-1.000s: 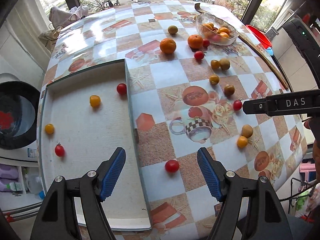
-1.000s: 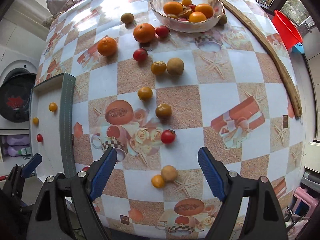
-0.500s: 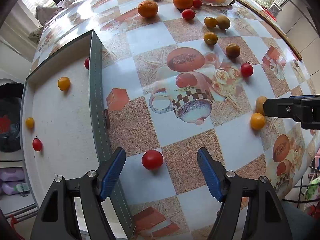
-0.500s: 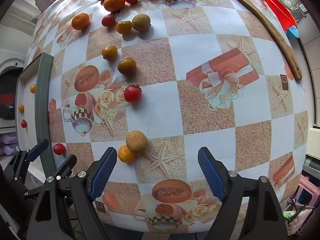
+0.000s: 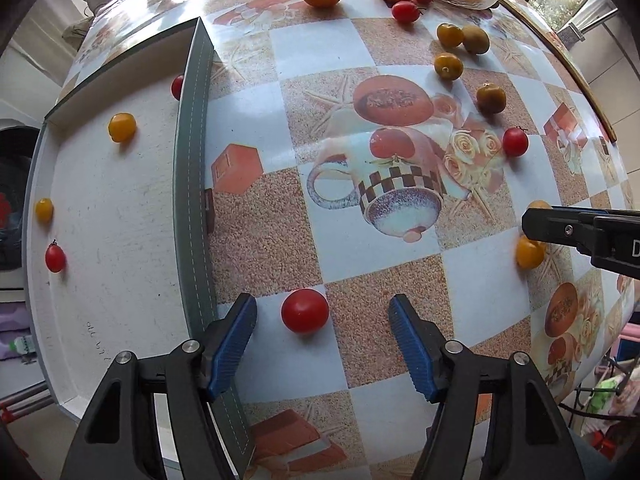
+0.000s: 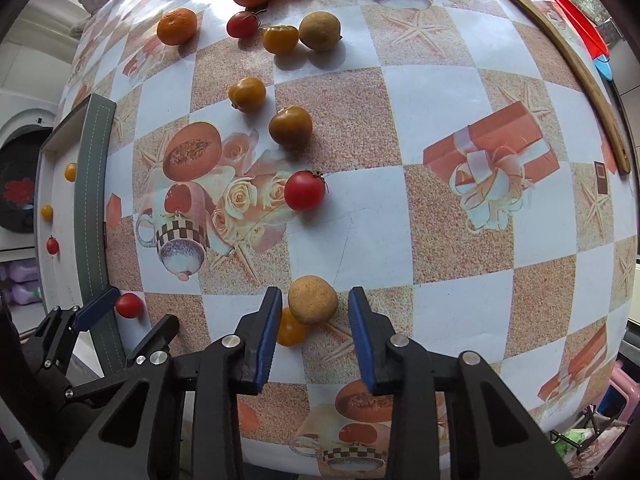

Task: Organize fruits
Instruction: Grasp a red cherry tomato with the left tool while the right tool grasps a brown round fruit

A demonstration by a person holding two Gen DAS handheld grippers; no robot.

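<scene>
Left wrist view is showing the left claw (image 5: pixel 322 326) closing around a red cherry tomato (image 5: pixel 305 311) on the table (image 5: pixel 400 264), pads not yet touching it, with the tray (image 5: pixel 192 184) just beside its left finger. The right claw (image 6: pixel 314 318) is closing on a tan round fruit (image 6: pixel 312 299); its pads are seemingly just short of contact. A yellow tomato (image 6: pixel 291 330) is crowding its left pad, so centring first and squeezing gently is advisable.
</scene>
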